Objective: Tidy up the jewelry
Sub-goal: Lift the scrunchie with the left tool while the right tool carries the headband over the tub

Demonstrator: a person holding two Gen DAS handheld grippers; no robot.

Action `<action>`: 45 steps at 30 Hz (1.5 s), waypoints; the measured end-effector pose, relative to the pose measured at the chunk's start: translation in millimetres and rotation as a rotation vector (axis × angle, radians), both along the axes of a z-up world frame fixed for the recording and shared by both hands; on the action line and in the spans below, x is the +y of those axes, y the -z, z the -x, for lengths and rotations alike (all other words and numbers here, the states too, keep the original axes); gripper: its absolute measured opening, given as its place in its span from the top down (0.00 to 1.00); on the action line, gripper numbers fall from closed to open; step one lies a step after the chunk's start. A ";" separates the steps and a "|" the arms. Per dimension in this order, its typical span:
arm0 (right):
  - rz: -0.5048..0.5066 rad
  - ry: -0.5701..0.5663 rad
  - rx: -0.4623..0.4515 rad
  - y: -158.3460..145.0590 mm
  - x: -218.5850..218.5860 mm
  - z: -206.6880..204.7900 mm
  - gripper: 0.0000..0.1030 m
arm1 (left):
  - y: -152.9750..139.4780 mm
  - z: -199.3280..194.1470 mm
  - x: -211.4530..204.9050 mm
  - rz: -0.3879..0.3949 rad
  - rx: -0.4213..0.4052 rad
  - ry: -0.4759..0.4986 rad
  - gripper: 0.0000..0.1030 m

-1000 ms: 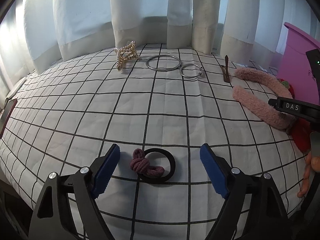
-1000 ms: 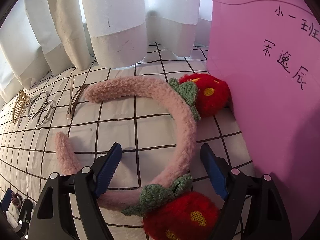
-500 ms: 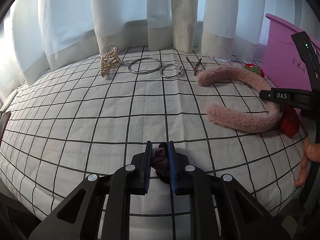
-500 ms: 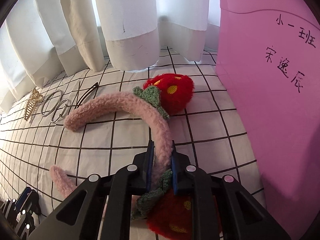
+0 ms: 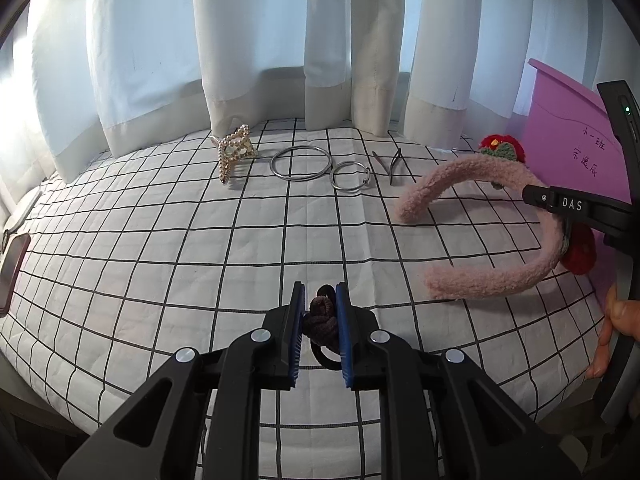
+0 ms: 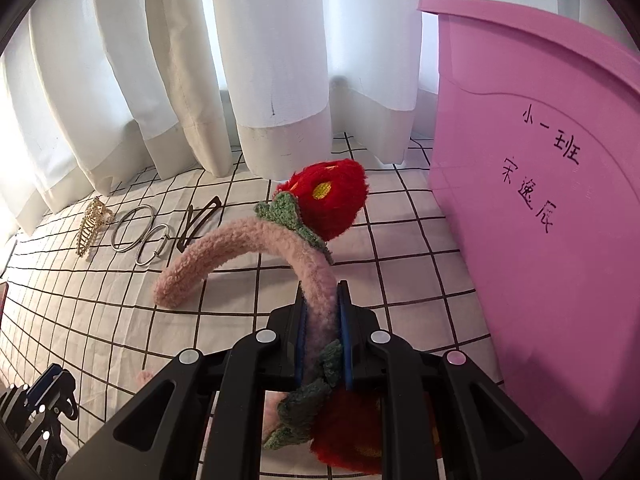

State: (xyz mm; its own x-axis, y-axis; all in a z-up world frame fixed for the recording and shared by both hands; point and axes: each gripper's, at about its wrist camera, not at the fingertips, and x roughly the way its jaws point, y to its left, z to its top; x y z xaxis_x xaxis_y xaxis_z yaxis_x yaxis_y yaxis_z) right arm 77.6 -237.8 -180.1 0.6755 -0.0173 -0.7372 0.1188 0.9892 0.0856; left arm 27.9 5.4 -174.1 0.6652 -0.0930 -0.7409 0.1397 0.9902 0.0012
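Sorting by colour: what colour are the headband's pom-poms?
Red with yellow dots and green knit leaves on the pom-poms of the pink headband; clearest from the right wrist.

Open checked cloth (image 5: 280, 240) mid-bed — pink bin (image 6: 540, 200) walling the right, curtains (image 5: 260, 60) behind.

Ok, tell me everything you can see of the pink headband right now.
The pink headband is a fuzzy, plush-looking arc carrying two red knitted flowers with yellow dots and green leaves. The right tongs are shut on the band just above the lower flower, and it appears lifted. The upper flower sits near the purple bin. One open end points toward the hair clips; the other shows in the left wrist view above the checked cloth.
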 end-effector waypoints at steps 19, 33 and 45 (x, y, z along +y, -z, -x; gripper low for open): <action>0.017 -0.021 -0.082 -69.7 17.5 28.6 0.87 | -74.0 -3.4 2.0 0.027 -0.113 0.077 0.85; 0.024 0.031 -0.193 -142.3 9.0 71.5 0.87 | -137.9 -2.5 -11.4 0.047 -0.202 0.167 0.85; 0.051 0.164 -0.243 -179.2 -54.0 114.9 0.87 | -181.1 -12.0 -81.8 0.092 -0.234 0.303 0.85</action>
